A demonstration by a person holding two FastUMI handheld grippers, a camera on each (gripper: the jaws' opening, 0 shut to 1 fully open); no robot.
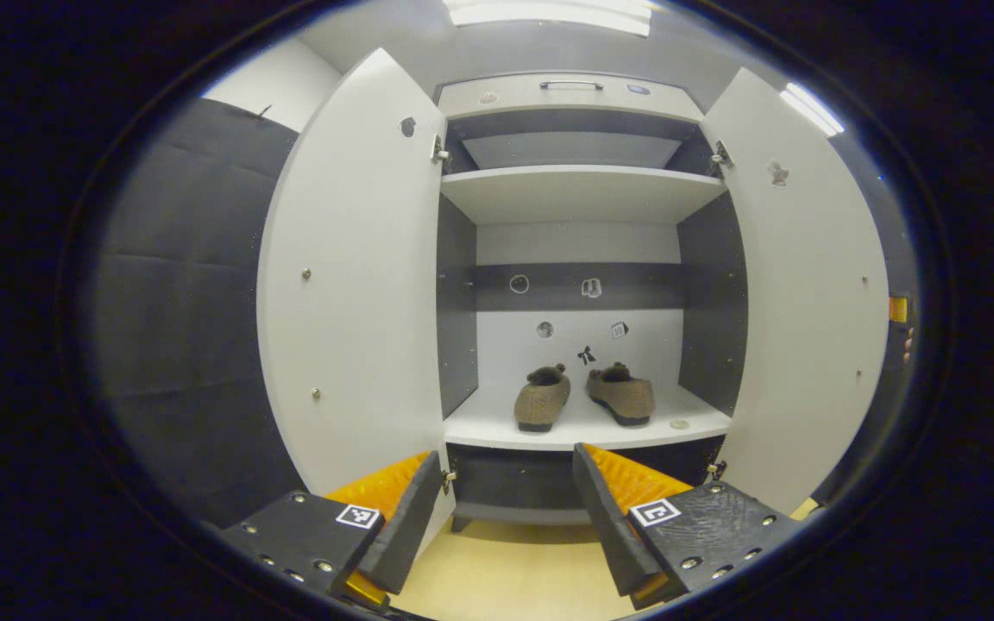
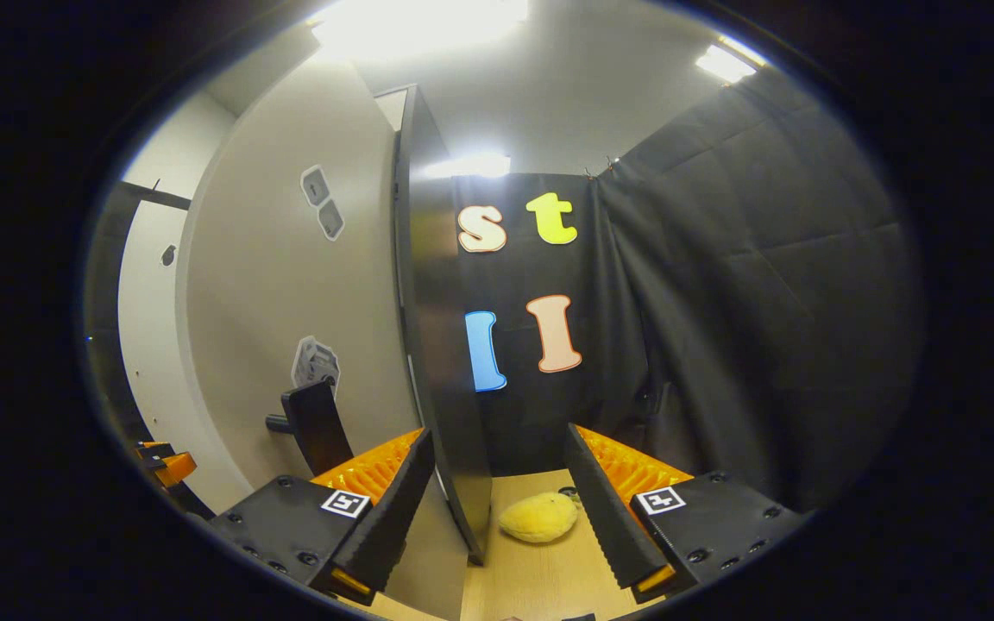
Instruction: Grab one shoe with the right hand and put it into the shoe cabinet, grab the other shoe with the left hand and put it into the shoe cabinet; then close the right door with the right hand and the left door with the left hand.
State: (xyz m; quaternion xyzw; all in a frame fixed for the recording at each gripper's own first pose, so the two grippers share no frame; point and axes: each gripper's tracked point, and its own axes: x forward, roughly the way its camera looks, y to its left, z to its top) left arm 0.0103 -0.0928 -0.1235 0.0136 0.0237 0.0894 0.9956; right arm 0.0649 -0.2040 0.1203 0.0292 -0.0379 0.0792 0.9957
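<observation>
Around the cabinet: dark padded booth wall [image 1: 178, 285] on the left side in the left gripper view, pale wood floor [image 1: 514, 569] below. In the right gripper view there's a yellow lumpy soft thing [image 2: 538, 517] lying on the floor just past the door edge, can't really tell what it is.

In the way: nothing sits between the left gripper [image 1: 506, 509] and the shelf opening. The right gripper [image 2: 497, 509] has the edge of the right door [image 2: 437, 345] running up right between its fingers, very close. A dark handle [image 2: 311, 423] sticks out of that door's face.

Shoes: two brown slip-ons, left shoe [image 1: 542, 398] and right shoe [image 1: 620, 393], side by side on the lower white shelf [image 1: 583, 427], heels toward the camera, close but not touching.

Shoe cabinet [image 1: 579, 95]: white with dark inner sides, an upper shelf, a drawer on top with a handle. Left door [image 1: 350, 285] and right door both swung wide open.

Left gripper: fingers spread, holding nothing.

Right gripper: fingers spread, door edge in the gap, neither finger clearly pressing on it.
</observation>
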